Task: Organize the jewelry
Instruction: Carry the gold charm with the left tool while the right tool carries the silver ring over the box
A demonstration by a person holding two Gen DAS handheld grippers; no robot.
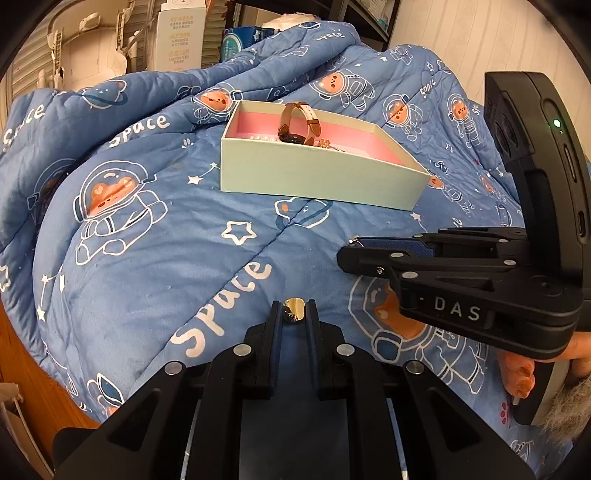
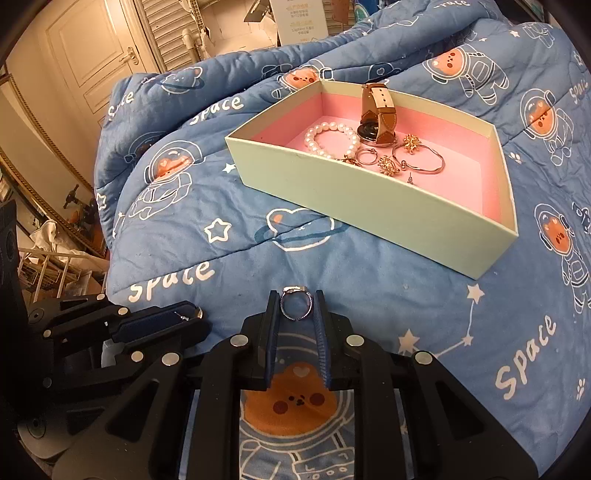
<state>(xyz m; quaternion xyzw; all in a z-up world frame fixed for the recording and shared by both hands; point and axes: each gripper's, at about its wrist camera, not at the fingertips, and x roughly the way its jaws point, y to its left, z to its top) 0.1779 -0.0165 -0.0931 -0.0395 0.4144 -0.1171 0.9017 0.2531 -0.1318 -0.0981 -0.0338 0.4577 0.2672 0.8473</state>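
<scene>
A pale green box [image 1: 314,177] with a pink lining lies on the blue quilt; it also shows in the right wrist view [image 2: 369,206]. In it lie a brown-strap watch [image 2: 378,114], a pearl bracelet [image 2: 328,138], hoop earrings [image 2: 419,158] and gold pieces [image 2: 388,164]. My left gripper [image 1: 293,312] is shut on a small gold earring [image 1: 294,310] above the quilt, short of the box. My right gripper [image 2: 295,304] is shut on a silver ring [image 2: 295,303], also short of the box. The right gripper shows in the left wrist view [image 1: 354,251], the left in the right wrist view [image 2: 192,315].
The blue space-print quilt [image 1: 166,240] covers the bed in soft folds. Cartons [image 1: 181,33] and a white rack stand behind the bed. A white door [image 2: 92,59] and a gold-framed mirror [image 2: 37,177] are at the left. A wooden floor [image 1: 40,387] shows beside the bed.
</scene>
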